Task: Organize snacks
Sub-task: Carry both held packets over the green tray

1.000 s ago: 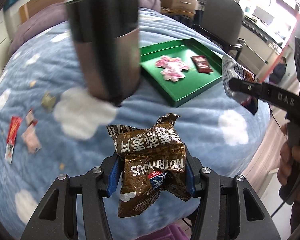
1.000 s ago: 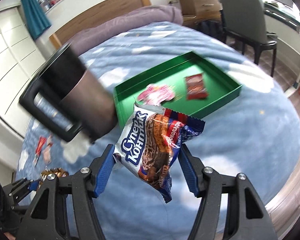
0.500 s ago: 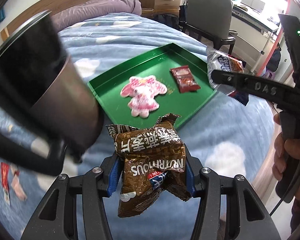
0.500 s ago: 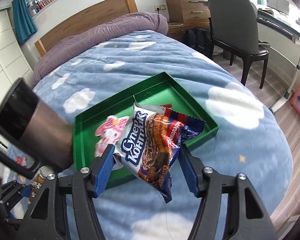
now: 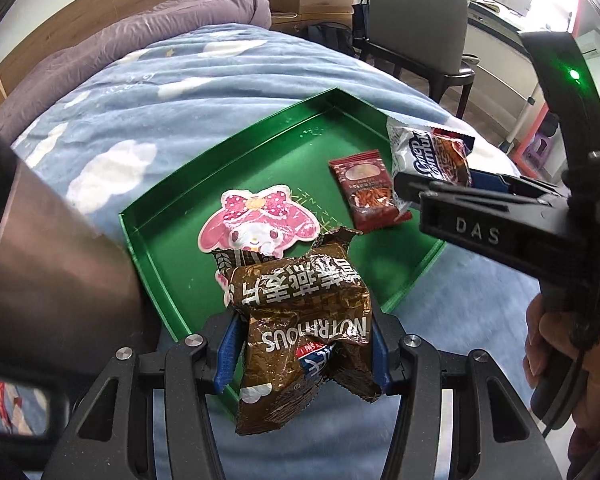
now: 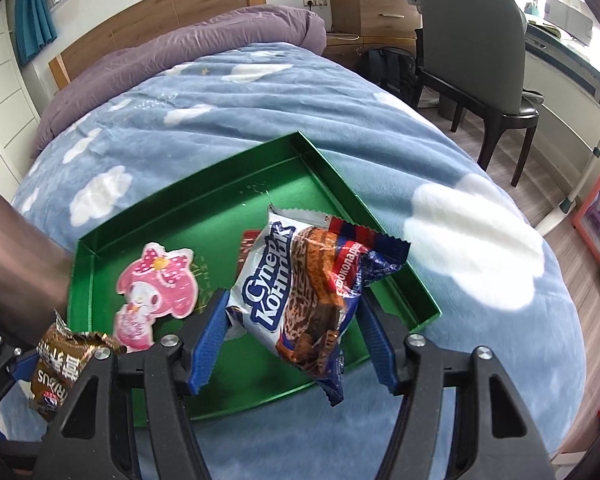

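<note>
So a crumpled brown snack bag (image 5: 300,320) is pinched between the blue pads of the left gripper (image 5: 302,346), jaws only partly spread and pressed into both sides of the bag. It's held up over the near edge of the green tray (image 5: 172,196), which is sat on the blue cloud blanket (image 5: 204,92).

Over on the right, a white-and-blue cookie pack (image 6: 300,292) is clamped in the right gripper (image 6: 292,340), jaws spread quite a bit wider since the pack is puffier. That one is held above the near right part of the tray.

Already lying in the tray: a pink bunny-shaped packet (image 5: 256,228) toward the left and a small dark red packet (image 5: 366,188) to its right, well apart. A big dark metal mug (image 5: 56,272), blurred, is seen at the tray's left.
</note>
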`<control>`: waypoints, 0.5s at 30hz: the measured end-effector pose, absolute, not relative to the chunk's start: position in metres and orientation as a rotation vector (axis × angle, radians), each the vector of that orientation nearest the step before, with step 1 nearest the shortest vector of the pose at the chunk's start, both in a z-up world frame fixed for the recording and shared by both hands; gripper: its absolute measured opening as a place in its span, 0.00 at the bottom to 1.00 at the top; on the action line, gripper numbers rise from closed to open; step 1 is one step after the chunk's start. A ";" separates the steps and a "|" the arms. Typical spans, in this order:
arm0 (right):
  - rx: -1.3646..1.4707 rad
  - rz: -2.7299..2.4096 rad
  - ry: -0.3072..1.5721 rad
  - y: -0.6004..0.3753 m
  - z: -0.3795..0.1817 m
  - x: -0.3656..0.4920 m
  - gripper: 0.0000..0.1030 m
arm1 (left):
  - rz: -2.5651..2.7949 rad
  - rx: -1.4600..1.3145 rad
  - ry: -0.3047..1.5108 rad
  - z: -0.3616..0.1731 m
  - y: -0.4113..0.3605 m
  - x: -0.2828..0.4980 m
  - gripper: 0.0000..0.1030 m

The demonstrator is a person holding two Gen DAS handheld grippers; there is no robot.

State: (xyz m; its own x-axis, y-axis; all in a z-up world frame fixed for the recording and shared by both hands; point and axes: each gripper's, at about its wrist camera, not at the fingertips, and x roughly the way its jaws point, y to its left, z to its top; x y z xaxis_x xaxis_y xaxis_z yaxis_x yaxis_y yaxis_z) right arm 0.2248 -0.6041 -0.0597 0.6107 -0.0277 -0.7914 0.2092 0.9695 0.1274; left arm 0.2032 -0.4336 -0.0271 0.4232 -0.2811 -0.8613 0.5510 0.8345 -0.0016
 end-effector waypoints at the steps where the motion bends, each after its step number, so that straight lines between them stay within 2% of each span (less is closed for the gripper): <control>1: 0.210 -0.140 0.907 -0.604 -0.062 0.227 0.70 | -0.527 0.301 1.011 -0.030 -0.434 0.205 0.46; 15: 0.179 -0.140 0.913 -0.608 -0.081 0.234 0.70 | -0.514 0.323 1.039 -0.056 -0.446 0.214 0.46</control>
State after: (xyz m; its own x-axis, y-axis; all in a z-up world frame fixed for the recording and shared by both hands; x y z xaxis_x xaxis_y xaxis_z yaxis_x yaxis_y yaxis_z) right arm 0.2344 -0.6078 -0.0811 0.6036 -0.0448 -0.7960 0.1963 0.9760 0.0939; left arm 0.2139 -0.4459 -0.0561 0.4059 -0.2501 -0.8791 0.5466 0.8373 0.0142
